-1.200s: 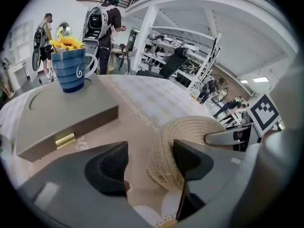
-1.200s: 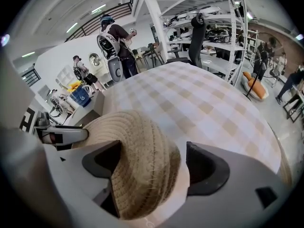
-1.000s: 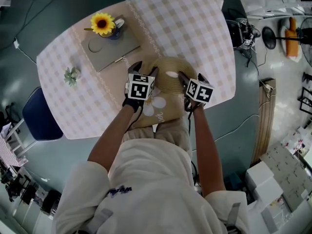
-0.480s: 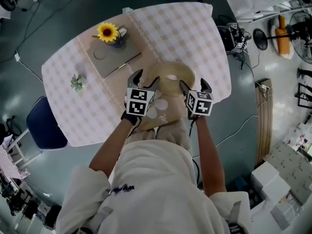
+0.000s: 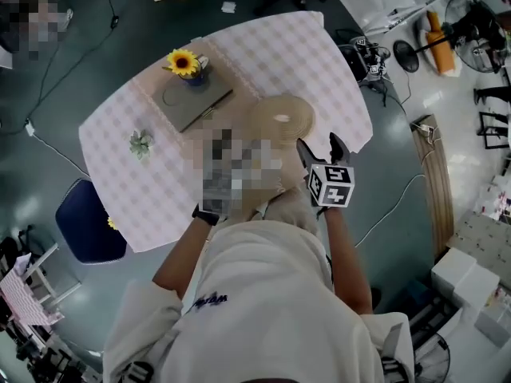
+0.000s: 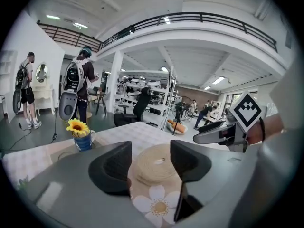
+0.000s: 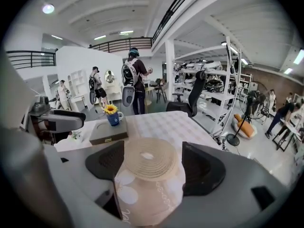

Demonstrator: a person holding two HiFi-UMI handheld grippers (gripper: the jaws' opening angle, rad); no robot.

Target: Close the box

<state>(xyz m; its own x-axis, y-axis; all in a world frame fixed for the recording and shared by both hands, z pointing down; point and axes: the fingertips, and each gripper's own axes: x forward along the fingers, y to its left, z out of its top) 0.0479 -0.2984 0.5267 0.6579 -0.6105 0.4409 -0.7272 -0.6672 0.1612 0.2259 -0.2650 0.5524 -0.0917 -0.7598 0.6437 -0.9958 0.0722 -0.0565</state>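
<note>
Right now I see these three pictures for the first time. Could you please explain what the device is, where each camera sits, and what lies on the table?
There is no robot: a person holds in each hand a tool with two fingers. The head view looks down from the person's head; each gripper view looks along one tool's own fingers. On the checked table lie a round woven box, a flat grey box carrying a blue mug with a sunflower, and a small plant. The left gripper and the right gripper hover above the near side of the table. Their fingers stand apart, though they have just been closing a little, and grip nothing; the round woven box seen between them lies on the table beyond.
</note>
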